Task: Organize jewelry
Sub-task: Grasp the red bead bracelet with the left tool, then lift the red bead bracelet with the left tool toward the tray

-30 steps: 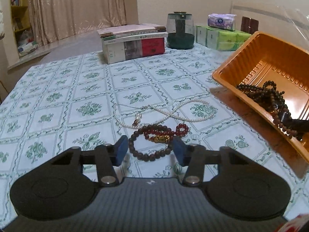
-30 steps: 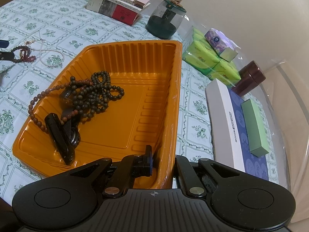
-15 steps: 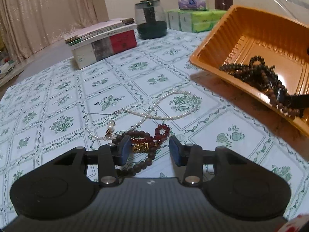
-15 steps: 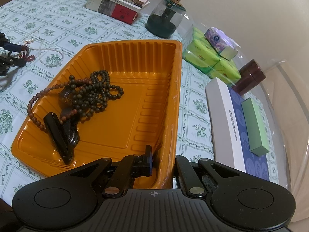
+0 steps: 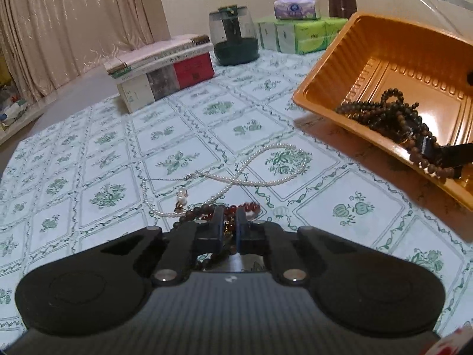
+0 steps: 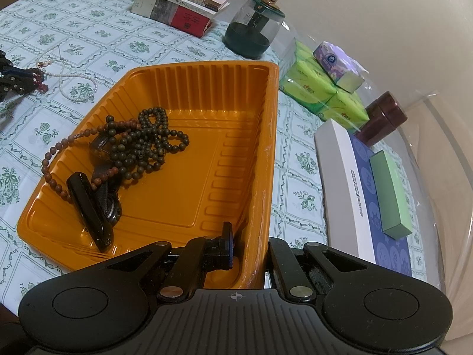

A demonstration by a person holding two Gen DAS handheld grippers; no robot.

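My left gripper is shut on the bead bracelets, a red one and a dark brown one lying on the tablecloth. A white pearl necklace lies just beyond them. My right gripper is shut on the near wall of the orange tray and tilts it; the tray also shows in the left wrist view. Dark bead strings and a black watch lie in the tray. The left gripper also shows in the right wrist view.
A stack of books, a dark glass jar and green tissue packs stand at the back. A white and blue box with a green box on it lies right of the tray.
My left gripper moved down onto the bracelets and its fingers closed on them. The right gripper kept its hold on the tray.
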